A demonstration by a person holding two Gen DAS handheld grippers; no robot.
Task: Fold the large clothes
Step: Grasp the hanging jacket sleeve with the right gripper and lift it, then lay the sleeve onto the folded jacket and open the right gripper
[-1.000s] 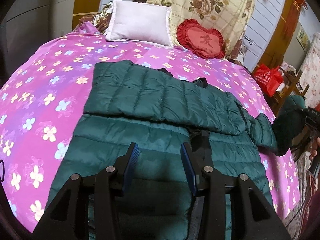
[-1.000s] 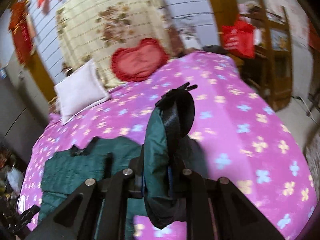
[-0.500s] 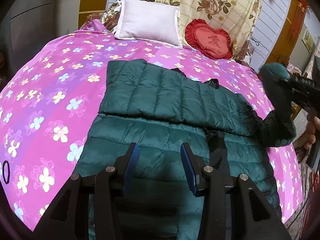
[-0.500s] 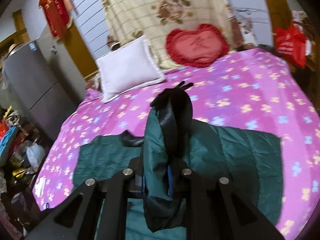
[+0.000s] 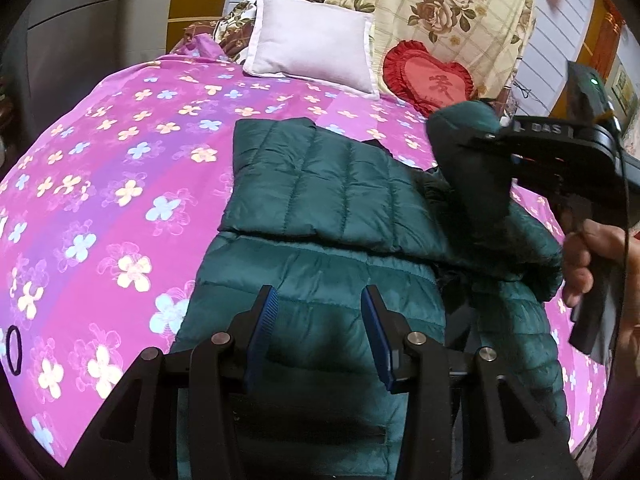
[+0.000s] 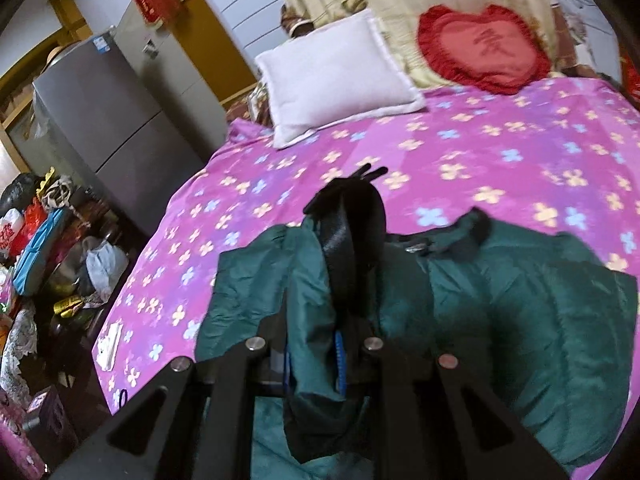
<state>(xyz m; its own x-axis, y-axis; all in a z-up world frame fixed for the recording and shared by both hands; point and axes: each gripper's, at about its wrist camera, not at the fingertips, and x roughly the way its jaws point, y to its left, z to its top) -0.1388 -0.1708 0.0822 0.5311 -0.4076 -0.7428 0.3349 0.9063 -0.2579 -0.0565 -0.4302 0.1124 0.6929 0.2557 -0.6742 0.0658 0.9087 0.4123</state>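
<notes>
A dark green quilted down jacket (image 5: pixel 320 280) lies spread on the pink flowered bed sheet (image 5: pixel 120 184), one sleeve folded flat across its chest (image 5: pixel 316 188). My left gripper (image 5: pixel 318 332) is open and empty, hovering just above the jacket's lower body. My right gripper (image 6: pixel 316 348) is shut on the other sleeve's cuff end (image 6: pixel 348 248), holding it raised above the jacket's upper part. In the left wrist view that gripper and the lifted sleeve (image 5: pixel 468 148) show at the right, over the jacket's right shoulder.
A white pillow (image 5: pixel 312 52) and a red heart cushion (image 5: pixel 430 80) lie at the head of the bed. A grey refrigerator (image 6: pixel 108 128) and floor clutter (image 6: pixel 44 248) stand off the bed's left side. A white object (image 6: pixel 108 346) lies near the sheet edge.
My right gripper has carried the sleeve from beyond the bed's right side leftward, up over the jacket. My left gripper stayed open, shifting slightly over the jacket's lower body.
</notes>
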